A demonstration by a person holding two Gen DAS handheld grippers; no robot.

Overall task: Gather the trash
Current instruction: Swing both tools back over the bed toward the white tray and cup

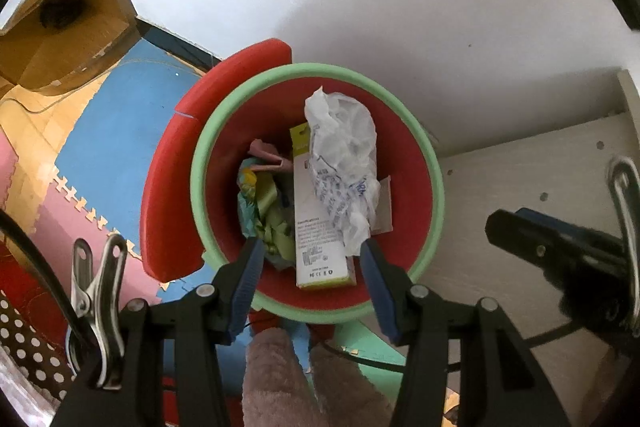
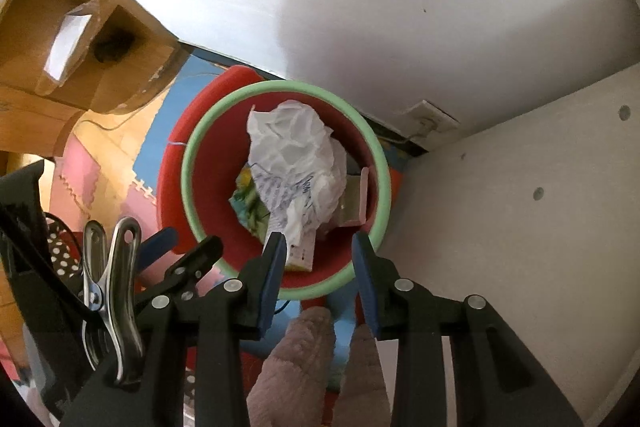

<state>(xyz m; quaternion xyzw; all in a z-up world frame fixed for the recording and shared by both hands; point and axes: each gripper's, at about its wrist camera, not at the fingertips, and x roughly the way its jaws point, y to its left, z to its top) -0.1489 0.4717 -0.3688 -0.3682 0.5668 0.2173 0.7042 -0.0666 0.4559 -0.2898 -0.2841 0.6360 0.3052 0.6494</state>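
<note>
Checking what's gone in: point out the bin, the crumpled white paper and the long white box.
bin [image 1: 320,70], left wrist view, on the far green rim.
crumpled paper [image 2: 294,137], right wrist view, on the top of the wad.
white box [image 1: 318,251], left wrist view, on its printed lower face.

A: Can any writing be read between the jaws?

B: Barely. The white carton [image 1: 320,223] standing in the bin [image 1: 434,163], just ahead of the left jaws, carries a block of small grey print headed by what looks like "Specifications". The lines under it are too small to read.

A: Any signs on it?

B: Near its lower end, a barcode and a row of small compliance marks, too blurred to name.

A: And the crumpled plastic bag [image 2: 298,163]?

B: Blue lettering runs across it, ahead of the right jaws, but the creases make it unreadable in both views.
</note>
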